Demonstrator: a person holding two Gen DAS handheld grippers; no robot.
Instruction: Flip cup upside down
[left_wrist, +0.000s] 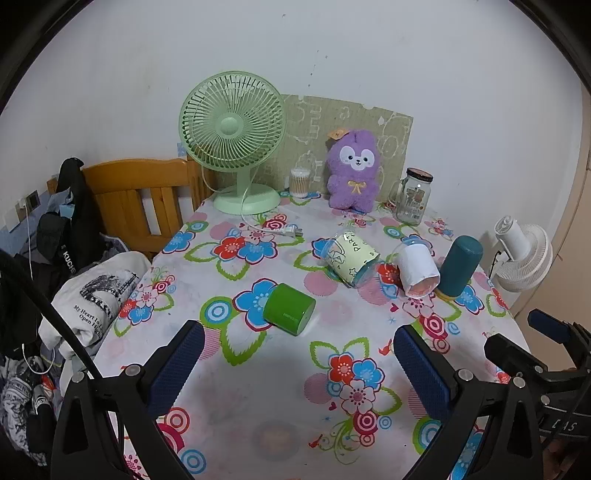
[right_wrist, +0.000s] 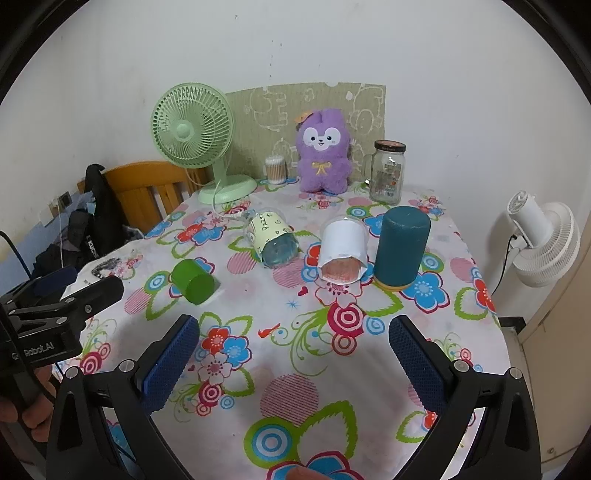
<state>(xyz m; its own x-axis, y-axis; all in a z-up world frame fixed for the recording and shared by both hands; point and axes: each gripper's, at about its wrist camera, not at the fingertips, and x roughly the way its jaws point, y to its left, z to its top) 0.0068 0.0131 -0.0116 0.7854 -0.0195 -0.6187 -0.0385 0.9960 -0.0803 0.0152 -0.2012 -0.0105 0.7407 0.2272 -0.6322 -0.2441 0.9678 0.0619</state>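
Four cups sit on the floral surface (left_wrist: 258, 387). The teal cup (right_wrist: 402, 248) already stands mouth down at the right. Three lie on their sides: the green cup (left_wrist: 289, 309), the patterned clear cup (left_wrist: 350, 257) and the white-sleeved cup (right_wrist: 343, 249). The left gripper (left_wrist: 299, 363) hovers above the near edge, fingers spread wide and holding nothing. The right gripper (right_wrist: 294, 356) is likewise spread and empty. The green cup lies just ahead of the left fingers, slightly left of their midline, its long axis running diagonally with the flat base toward the camera. It is nearest the left gripper. The white-sleeved cup lies ahead of the right gripper, open mouth facing it, just beside the teal cup. Judgement: the green cup is the likelier next target, requiring a grasp across its axis.
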